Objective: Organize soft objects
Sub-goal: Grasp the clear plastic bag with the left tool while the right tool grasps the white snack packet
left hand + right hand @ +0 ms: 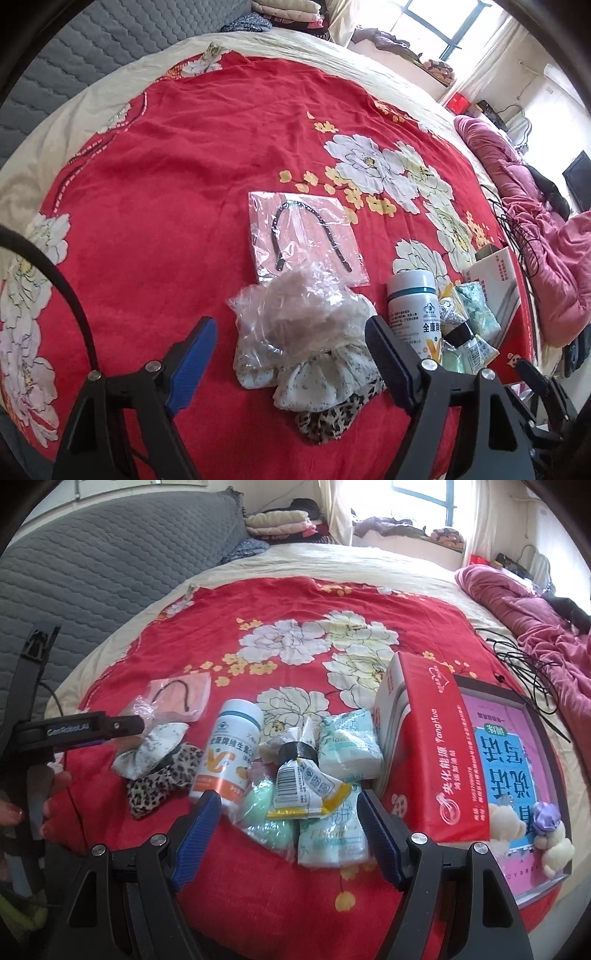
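Note:
My left gripper (291, 356) hangs open over a crumpled clear bag (303, 314), a white speckled scrunchie (325, 380) and a leopard-print scrunchie (328, 421); its blue pads touch none of them. Beyond lies a pink packet with a black headband (303, 236). My right gripper (288, 830) is open above a yellow tube with a black cap (303, 786), a green sponge (266, 823) and two tissue packs (332, 838). In the right wrist view, one finger (122, 724) of the left gripper reaches in by the white scrunchie (151, 749).
A white vitamin bottle (229, 753) lies between the two piles. A red carton (432, 753) and a pink boxed set with plush flowers (517, 768) stand at the right. Black cable (528, 664) and a pink duvet (535, 609) lie beyond. All rests on a red floral blanket (184, 184).

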Tool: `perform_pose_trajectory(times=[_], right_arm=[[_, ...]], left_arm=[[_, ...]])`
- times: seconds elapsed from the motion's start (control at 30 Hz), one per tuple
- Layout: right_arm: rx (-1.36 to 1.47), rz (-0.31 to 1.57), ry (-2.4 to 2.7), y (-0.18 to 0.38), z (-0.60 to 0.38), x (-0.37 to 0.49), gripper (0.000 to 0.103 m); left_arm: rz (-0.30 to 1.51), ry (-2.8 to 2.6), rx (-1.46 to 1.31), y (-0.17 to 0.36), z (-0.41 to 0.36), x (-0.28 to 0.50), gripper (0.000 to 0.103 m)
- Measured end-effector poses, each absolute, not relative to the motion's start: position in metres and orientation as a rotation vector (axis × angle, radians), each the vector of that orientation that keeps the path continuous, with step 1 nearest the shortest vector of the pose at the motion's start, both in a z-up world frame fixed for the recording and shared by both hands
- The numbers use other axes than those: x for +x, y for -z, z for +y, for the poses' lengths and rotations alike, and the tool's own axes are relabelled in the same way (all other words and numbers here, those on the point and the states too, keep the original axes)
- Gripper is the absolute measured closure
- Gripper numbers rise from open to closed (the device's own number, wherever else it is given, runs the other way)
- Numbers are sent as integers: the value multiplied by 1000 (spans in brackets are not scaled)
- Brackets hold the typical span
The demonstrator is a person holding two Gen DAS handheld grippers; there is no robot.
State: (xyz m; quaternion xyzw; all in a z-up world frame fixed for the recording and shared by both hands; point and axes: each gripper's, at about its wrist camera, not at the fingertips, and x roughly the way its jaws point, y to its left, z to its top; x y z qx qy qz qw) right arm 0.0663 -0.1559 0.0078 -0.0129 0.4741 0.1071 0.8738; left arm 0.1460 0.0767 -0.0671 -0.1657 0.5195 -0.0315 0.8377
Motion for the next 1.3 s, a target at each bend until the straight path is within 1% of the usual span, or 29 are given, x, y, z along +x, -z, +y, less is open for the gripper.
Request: perform_pose_trajectory(times=[0.13, 0.37, 0.53, 0.6, 0.73, 0.8, 0.87, 0.93, 1.03, 1.13, 1.3], right_arm=[[-23, 1007, -209, 1, -154, 79, 26], [-21, 1021, -204, 6, -149, 103, 26], [-62, 1063, -193, 15, -143, 114, 27], [-73, 1075, -181, 19, -142, 117, 39], [-167, 1095, -171, 30, -133, 122, 46], [-188, 1098, -186, 33, -130, 125, 55], [-207, 1108, -206, 36, -127, 129, 60], [-241, 1137, -223, 42, -124, 136, 62], [-245, 1178, -229, 49, -124, 146, 63], [-205, 1208, -222, 56, -127, 157, 63], [-82, 1203, -226, 54, -140, 160, 68]], left_arm=[[1102, 83, -368, 71, 79, 149, 28], [1112, 114, -401, 76, 80, 151, 41], [1109, 128, -399, 76, 79, 150, 43], [1107, 133, -398, 76, 78, 149, 43], [1110, 139, -399, 77, 78, 150, 43], [1108, 145, -404, 76, 78, 150, 43], [1109, 145, -407, 76, 78, 149, 43], [1109, 146, -414, 76, 80, 149, 44], [1111, 149, -417, 77, 79, 149, 44], [1114, 155, -424, 77, 80, 150, 44], [1118, 167, -435, 79, 81, 152, 45]])
